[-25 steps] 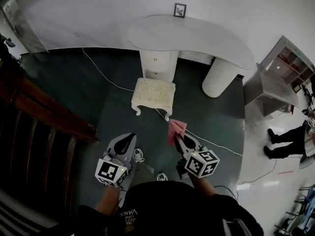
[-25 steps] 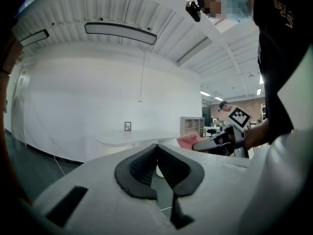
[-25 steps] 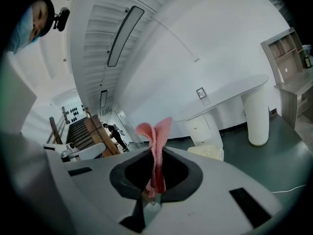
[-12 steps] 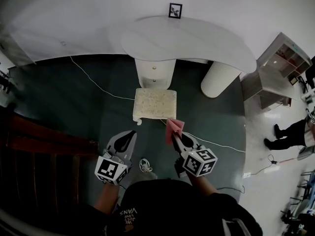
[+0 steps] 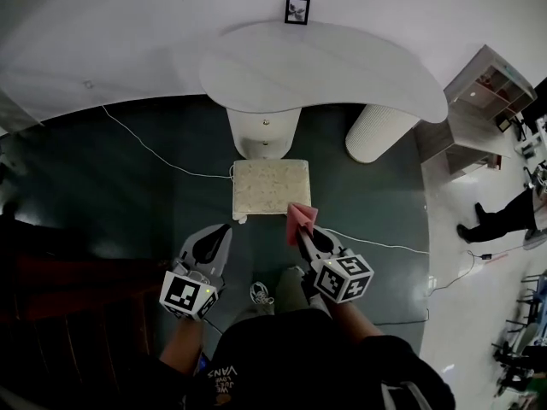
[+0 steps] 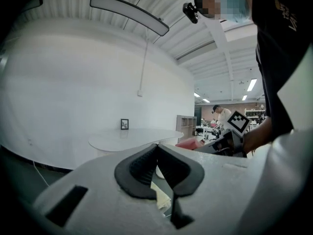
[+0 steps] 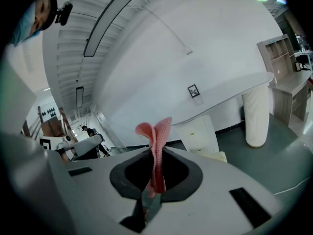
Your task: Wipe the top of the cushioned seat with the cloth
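Pink cloth, folded, stands upright out of the right gripper, whose jaws are pressed tight on its lower part. From overhead the cloth's tip lies at the near right corner of the seat; contact with the cushion cannot be judged.

Seat: cream, speckled cushion top, square, standing on dark green floor just near of the white table. Its top is bare.

Left gripper is held left of the right one, pointing toward the seat's near left corner and apart from it. Its jaws are pressed together with nothing between them.

Table: long, curved top against the white wall. One drawer pedestal sits directly beyond the seat, and a round ribbed column stands to the right. Small black frame stands on the table's far edge.

White cable runs across the floor from far left toward the seat.

Far right: grey shelf unit on pale floor, and a person's dark legs at the edge.
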`<state>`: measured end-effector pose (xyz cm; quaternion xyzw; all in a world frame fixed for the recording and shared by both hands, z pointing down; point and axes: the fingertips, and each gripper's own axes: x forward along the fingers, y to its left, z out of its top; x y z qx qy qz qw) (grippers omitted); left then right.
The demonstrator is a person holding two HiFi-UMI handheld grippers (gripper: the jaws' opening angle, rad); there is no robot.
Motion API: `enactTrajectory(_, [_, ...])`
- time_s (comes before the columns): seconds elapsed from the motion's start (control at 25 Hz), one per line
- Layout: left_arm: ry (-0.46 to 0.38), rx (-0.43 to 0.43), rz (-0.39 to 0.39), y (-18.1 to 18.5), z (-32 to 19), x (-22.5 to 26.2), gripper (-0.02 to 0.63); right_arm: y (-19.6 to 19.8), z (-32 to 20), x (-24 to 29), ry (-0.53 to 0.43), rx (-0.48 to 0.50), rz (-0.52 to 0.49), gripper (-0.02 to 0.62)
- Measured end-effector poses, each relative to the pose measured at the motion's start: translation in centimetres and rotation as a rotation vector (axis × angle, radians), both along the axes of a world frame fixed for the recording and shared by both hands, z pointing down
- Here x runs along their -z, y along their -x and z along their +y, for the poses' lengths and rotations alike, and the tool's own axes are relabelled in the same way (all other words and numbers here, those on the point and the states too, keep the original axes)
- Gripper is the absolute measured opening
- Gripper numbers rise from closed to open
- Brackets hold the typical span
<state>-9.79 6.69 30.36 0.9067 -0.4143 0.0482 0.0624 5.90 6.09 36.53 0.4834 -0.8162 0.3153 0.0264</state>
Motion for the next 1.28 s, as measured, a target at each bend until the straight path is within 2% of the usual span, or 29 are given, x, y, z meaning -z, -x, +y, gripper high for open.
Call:
enactTrajectory(0.16, [0.030, 0.026, 0.010, 0.5, -2.4, -1.8, 0.017, 0.4, -3.1, -2.4, 0.033, 0.003, 0.005, 0.026])
enactTrajectory(0.52, [0.044, 0.148, 0.004, 2.0, -8.5, -5.6, 0.017, 2.8, -12.1, -8.9, 0.085, 0.095, -0.005, 0.026])
enactTrajectory(0.64, [0.033, 0.169, -0.017, 2.0, -10.7, -7.2, 0.017, 3.3, -14.8, -12.2, 0.109, 0.116, -0.001, 0.026])
enactTrajectory(0.84, [0.086, 0.201, -0.031, 2.5, -12.9, -11.5, 0.017, 5.0, -19.4, -18.7, 0.158, 0.127, 0.019, 0.026])
enactTrajectory(1.04, [0.130, 0.250, -0.026, 3.4, -13.8, -15.8, 0.017, 7.0, -23.6, -25.6, 0.200, 0.103, 0.069, 0.026])
enactTrajectory(1.28, [0.175, 0.345, 0.007, 5.2, -14.2, -19.2, 0.017, 10.5, -27.4, -32.8, 0.264, 0.127, 0.104, 0.026])
